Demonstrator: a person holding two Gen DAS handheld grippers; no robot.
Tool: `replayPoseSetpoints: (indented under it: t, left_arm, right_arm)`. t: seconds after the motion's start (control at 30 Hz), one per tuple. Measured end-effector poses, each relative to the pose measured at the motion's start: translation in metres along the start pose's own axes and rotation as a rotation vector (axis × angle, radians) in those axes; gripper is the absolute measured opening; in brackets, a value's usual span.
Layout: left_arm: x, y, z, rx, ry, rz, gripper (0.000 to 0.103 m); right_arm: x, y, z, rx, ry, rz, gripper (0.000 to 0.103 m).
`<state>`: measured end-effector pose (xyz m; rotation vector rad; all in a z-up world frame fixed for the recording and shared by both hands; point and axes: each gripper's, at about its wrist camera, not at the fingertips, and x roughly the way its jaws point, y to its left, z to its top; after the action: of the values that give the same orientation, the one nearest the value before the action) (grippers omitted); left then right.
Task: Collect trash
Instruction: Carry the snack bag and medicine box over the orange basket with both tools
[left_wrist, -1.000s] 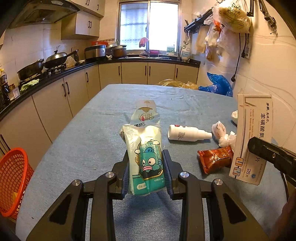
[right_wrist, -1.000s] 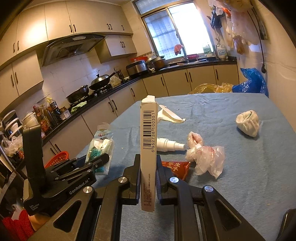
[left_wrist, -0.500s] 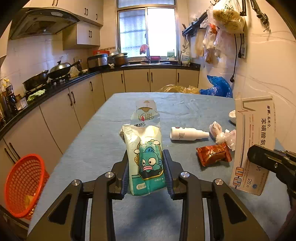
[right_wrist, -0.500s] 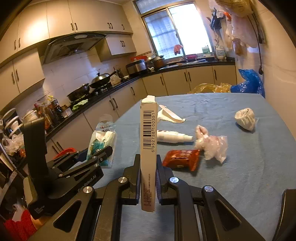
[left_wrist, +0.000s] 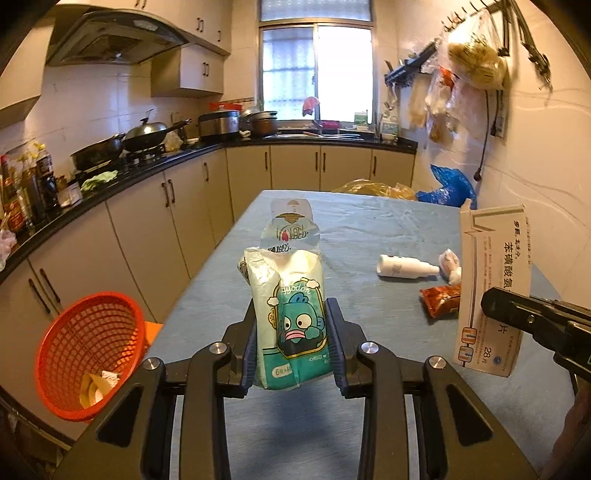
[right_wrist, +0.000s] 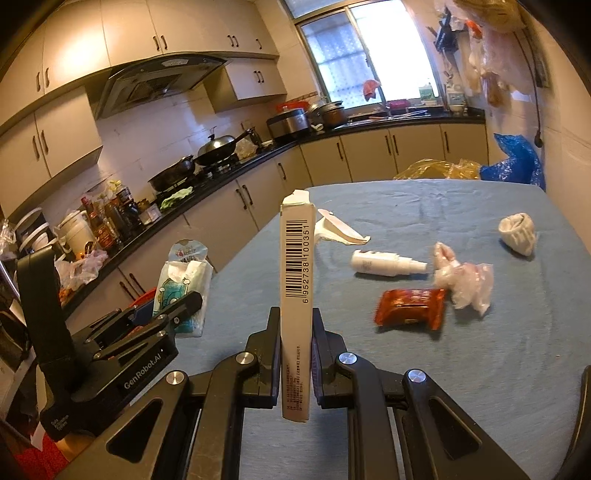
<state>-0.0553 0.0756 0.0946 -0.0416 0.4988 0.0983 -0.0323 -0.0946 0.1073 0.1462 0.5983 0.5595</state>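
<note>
The left tongs (left_wrist: 291, 347) are clamped on a teal tissue pack (left_wrist: 291, 321) with a cartoon fish on it, held upright over the near end of the blue-covered worktop (left_wrist: 369, 229); the bottom of the pack hangs below the pads, and a clear torn wrapper sticks up behind it, so the top edge is kinda hard to read. The right tongs (right_wrist: 295, 354) are pinched tight on a flat white medicine box (right_wrist: 295, 295), edge-on with the barcode facing the camera, so from that view the front of the box is totally hidden. The left wrist view fills that in: the box face (left_wrist: 491, 288) with printed characters shows at the right edge, with one black finger across it. Only the left view shows the orange mesh basket (left_wrist: 85, 354) down on the floor beside the worktop, with some scraps inside that are too small to make out. Only the right view shows the white balled-up thing (right_wrist: 517, 232) far right, the crumpled clear plastic (right_wrist: 465, 277) in full and a torn white paper scrap (right_wrist: 340, 232) half hidden behind the box. Both views catch the white spray bottle (right_wrist: 388, 264) lying on its side and the red snack wrapper (right_wrist: 410, 312) near it, though the box cuts the wrapper off in the left view.
</note>
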Motion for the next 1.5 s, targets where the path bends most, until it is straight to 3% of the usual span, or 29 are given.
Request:
replayPoseSetpoints:
  t: [0.6, 1.5]
  left_arm:
    - [-0.018, 0.089, -0.009, -0.130, -0.015, 0.088, 0.031]
    - [-0.038, 0.233, -0.038, -0.332, 0.004, 0.306, 0.032]
  right_arm:
    - [0.040, 0.077, 0.001, -0.108, 0.080, 0.084, 0.014]
    - [0.126, 0.202, 0.012, -0.257, 0.221, 0.293, 0.015]
